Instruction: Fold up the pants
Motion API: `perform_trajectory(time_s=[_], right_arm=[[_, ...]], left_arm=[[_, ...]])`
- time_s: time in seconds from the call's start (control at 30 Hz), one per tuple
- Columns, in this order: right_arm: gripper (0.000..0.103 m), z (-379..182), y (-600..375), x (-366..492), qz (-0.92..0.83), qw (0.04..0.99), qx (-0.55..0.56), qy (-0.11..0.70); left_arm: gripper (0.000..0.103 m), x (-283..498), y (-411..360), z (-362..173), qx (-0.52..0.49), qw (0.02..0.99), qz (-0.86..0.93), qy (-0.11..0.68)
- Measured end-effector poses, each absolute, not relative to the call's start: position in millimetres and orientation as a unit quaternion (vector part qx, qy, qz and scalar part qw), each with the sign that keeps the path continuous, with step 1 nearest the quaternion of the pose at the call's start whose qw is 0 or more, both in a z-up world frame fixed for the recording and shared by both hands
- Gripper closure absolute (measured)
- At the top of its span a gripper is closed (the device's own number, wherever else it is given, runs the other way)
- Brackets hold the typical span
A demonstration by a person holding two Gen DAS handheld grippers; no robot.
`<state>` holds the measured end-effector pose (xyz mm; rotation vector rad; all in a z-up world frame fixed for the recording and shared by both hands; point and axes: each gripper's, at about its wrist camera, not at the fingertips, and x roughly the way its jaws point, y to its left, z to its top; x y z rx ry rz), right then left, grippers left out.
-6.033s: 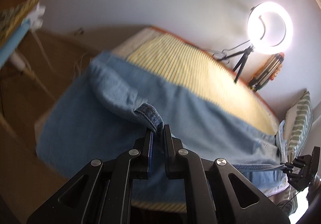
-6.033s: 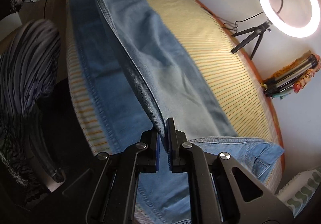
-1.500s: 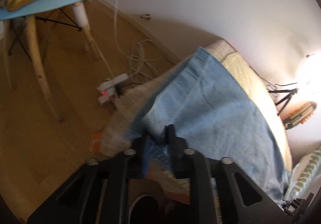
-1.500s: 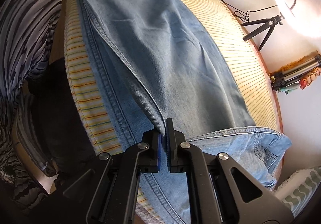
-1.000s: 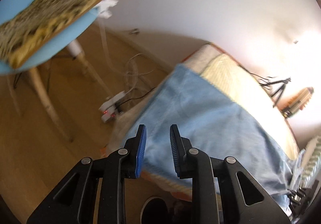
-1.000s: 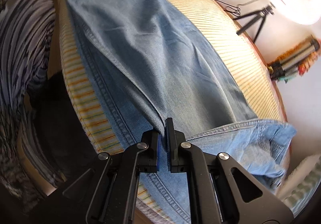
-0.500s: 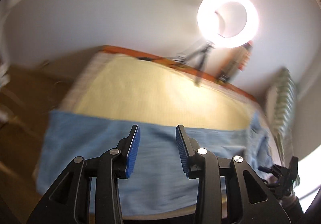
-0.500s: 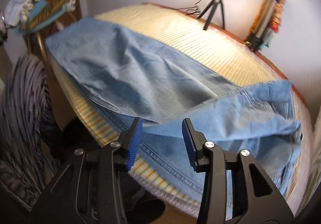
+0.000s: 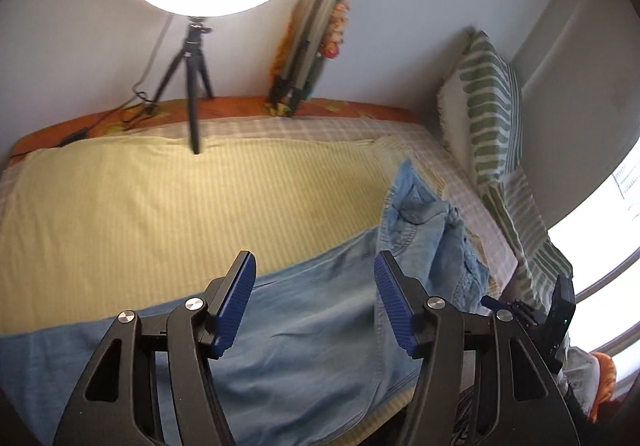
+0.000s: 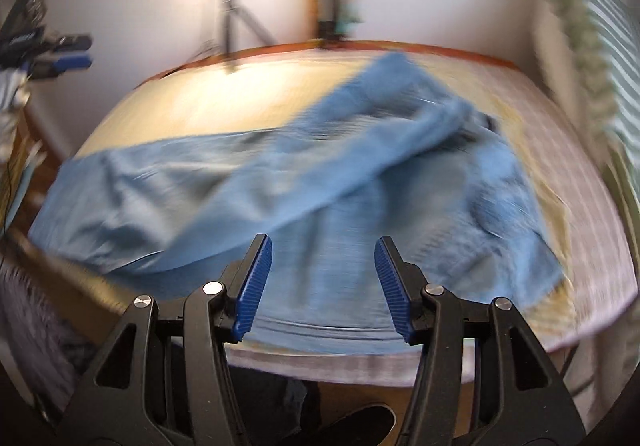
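Both sets of jaws stand wide apart and hold nothing. The left gripper (image 9: 314,302) hangs above the leg part of the jeans (image 9: 320,334), and the right gripper (image 10: 322,286) hangs above the same cloth near the front edge of the bed (image 9: 120,206). The right view is blurred, so fine creases there cannot be told.

The jeans lie lengthwise along the near side of the bed, one leg laid over the other, the legs running to the left and the waist end bunched and rumpled near the striped pillow (image 9: 488,118). The lengthwise fold looks done; the step in hand seems to be picking new holds for the crosswise fold.

To do it well, each gripper should take both layers together, one at each corner of the same end, close to the hem or the waistband. The rumpled waist wants flattening first, or the crease will be carried into the fold. The near edge sits close to the bed's rim, so a pull toward the person could drag the cloth off.
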<state>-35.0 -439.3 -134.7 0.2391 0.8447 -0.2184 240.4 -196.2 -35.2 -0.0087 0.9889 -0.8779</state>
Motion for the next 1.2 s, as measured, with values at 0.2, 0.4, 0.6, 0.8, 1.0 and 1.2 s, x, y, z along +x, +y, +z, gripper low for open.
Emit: perform_trajectory(time_s=[0.2,0.4,0.6,0.8,1.0,1.2], right_arm=[[0.048,-150,-490,-55,-0.189,0.88,0.146,0.411],[0.048,-167,-546,-76,-0.239,0.865,0.183,0.403],[0.048,-180,-595,-99,-0.261,0.846,0.248,0.392],[0.048,-193,-616,-112,-0.276,0.829,0.283,0.396],[0.048,-191,-617,-112,-0.271,0.832,0.279,0.396],[0.048,-193,-622,-111,-0.272,0.829,0.29,0.393]], left_arm=[[0.042,242,-286,-70,0.008,0.751,-0.451,0.482],[0.042,254,-353,-120,0.0,0.725,-0.454,0.518],[0.042,265,-401,-157,0.005,0.72,-0.434,0.542],[0.042,268,-424,-176,0.01,0.716,-0.421,0.557],[0.095,252,-441,-165,0.039,0.734,-0.434,0.521],[0.097,225,-438,-119,0.053,0.744,-0.479,0.462]])
